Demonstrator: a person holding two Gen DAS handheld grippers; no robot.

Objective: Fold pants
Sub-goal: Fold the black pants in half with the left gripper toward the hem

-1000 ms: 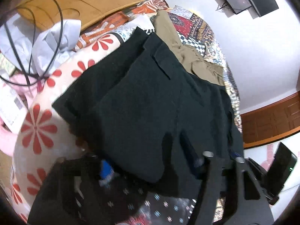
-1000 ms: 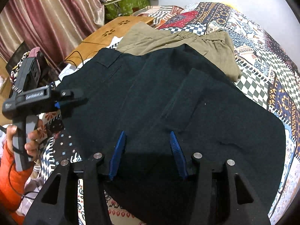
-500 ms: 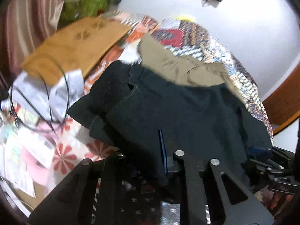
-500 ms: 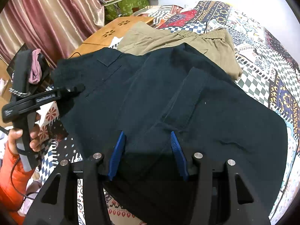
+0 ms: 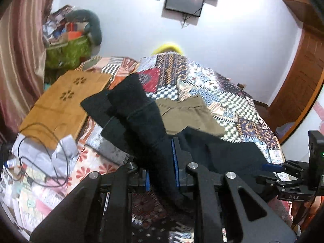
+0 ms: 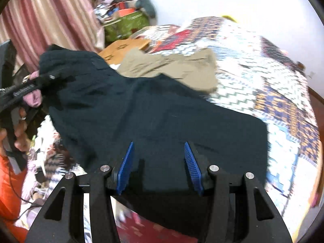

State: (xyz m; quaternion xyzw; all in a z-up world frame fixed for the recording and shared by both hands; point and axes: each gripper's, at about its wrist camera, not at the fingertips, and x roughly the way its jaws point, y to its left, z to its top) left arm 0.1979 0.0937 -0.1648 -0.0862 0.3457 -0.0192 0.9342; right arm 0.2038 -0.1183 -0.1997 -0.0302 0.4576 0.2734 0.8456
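Black pants (image 6: 158, 109) lie across the patchwork quilt (image 6: 263, 64), left edge lifted, clamped in my left gripper (image 5: 162, 168); right gripper (image 6: 160, 162), fingers apart, hovers over the near hem; next, I judge: carry the fold rightward.

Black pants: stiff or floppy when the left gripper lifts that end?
Likely floppy: the black pants drape and sag around the left gripper. Probably not slippery, since the raised end stays bunched. The rest would likely drag across the bedspread.

patchwork-quilted bed (image 5: 232, 93), black pants (image 6: 162, 111), khaki garment (image 5: 188, 115), brown perforated board (image 5: 66, 99) lying on it
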